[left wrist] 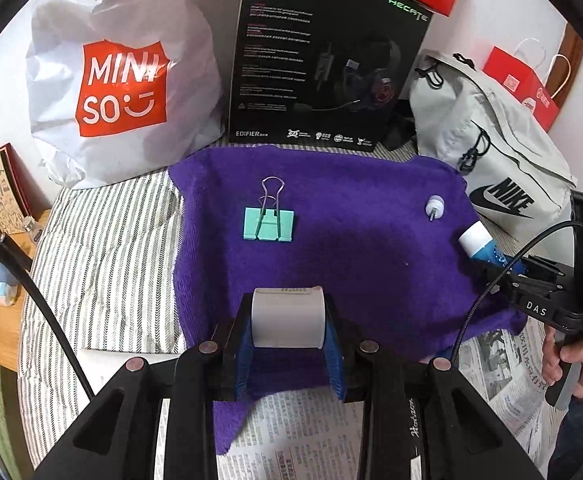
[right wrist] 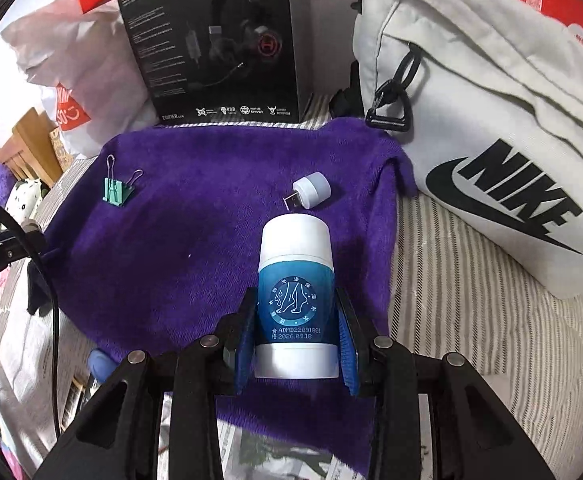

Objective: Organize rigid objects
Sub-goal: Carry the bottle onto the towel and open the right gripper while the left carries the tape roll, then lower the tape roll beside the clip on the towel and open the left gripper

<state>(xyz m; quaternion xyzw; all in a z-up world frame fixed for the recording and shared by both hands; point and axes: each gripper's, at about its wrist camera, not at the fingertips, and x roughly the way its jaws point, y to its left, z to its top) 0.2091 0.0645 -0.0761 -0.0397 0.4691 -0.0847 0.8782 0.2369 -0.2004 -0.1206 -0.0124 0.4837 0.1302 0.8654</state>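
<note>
My left gripper [left wrist: 288, 320] is shut on a white paper roll [left wrist: 288, 316], held over the near edge of the purple towel [left wrist: 351, 240]. My right gripper [right wrist: 296, 316] is shut on a blue and white tube [right wrist: 296, 300], over the towel's right side; the tube also shows in the left wrist view [left wrist: 481, 245], as does the right gripper [left wrist: 491, 266]. A green binder clip [left wrist: 268, 222] lies on the towel's left part, also in the right wrist view [right wrist: 116, 190]. A small white USB light [left wrist: 434, 206] lies at the towel's right, also in the right wrist view [right wrist: 309, 190].
A white MINISO bag [left wrist: 123, 80], a black headset box [left wrist: 323, 60] and a grey Nike bag [left wrist: 491, 152] stand behind the towel. A red paper bag [left wrist: 523, 88] is at the far right. Newspaper [left wrist: 291, 432] and striped bedding [left wrist: 111, 260] lie under the towel.
</note>
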